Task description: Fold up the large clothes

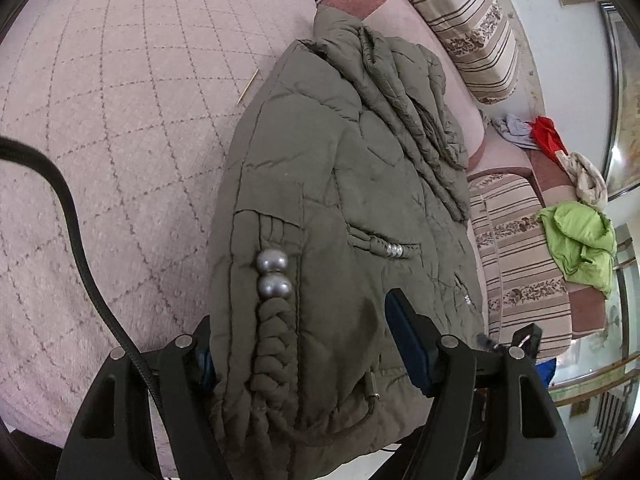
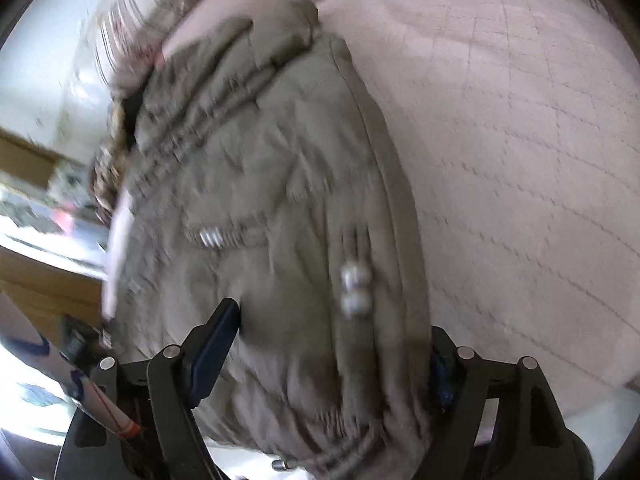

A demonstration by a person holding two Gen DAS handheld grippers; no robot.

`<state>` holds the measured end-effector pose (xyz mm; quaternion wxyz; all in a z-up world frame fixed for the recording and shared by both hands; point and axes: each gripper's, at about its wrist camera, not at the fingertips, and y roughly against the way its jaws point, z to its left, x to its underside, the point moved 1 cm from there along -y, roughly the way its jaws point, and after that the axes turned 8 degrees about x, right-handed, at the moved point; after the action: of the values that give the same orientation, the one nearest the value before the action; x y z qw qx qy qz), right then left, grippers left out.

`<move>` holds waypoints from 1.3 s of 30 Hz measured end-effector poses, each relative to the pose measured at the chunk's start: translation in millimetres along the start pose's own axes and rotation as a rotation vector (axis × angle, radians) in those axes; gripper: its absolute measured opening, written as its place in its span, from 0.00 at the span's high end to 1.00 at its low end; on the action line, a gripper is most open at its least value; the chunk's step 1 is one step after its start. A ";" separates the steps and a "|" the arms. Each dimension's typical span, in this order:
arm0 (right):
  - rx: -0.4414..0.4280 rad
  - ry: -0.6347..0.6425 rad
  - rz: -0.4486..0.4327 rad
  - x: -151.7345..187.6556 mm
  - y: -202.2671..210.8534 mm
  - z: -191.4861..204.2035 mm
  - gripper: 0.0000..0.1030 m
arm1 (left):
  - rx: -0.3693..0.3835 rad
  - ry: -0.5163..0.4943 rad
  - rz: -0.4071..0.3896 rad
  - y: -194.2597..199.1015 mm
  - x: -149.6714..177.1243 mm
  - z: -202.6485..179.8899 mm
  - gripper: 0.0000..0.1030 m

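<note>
An olive-green padded jacket (image 1: 344, 184) with a braided cord and silver beads (image 1: 273, 274) lies folded on a pink quilted sofa seat (image 1: 120, 120). My left gripper (image 1: 304, 344) is closed on the jacket's near hem, one finger each side of the thick bunched fabric. In the right wrist view, which is blurred, the same jacket (image 2: 264, 184) fills the middle. My right gripper (image 2: 336, 340) also grips the near hem, with fabric bulging between its fingers. The hem's underside is hidden.
Striped cushions (image 1: 464, 28) line the sofa back. A lime-green garment (image 1: 580, 240) and red and white cloths (image 1: 548, 136) lie at the right. A thin stick (image 1: 248, 88) rests on the seat. A black cable (image 1: 76, 216) crosses the left.
</note>
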<state>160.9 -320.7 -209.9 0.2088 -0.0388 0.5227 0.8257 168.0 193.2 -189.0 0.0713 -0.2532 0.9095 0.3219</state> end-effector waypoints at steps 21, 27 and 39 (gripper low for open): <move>-0.081 -0.005 -0.051 29.1 -21.0 34.8 0.47 | -0.167 0.001 0.032 -15.1 18.9 -22.0 0.50; -0.100 -0.029 -0.077 28.8 2.3 37.6 0.69 | -0.346 -0.036 0.002 0.6 22.9 -52.2 0.77; -0.126 0.109 -0.142 61.7 71.6 64.6 0.72 | -0.283 -0.082 -0.073 76.6 65.5 -80.5 0.80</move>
<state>87.1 -271.3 -137.5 0.2351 -0.1335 0.4762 0.8367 75.4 166.9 -103.1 0.0834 -0.2804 0.8414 0.4543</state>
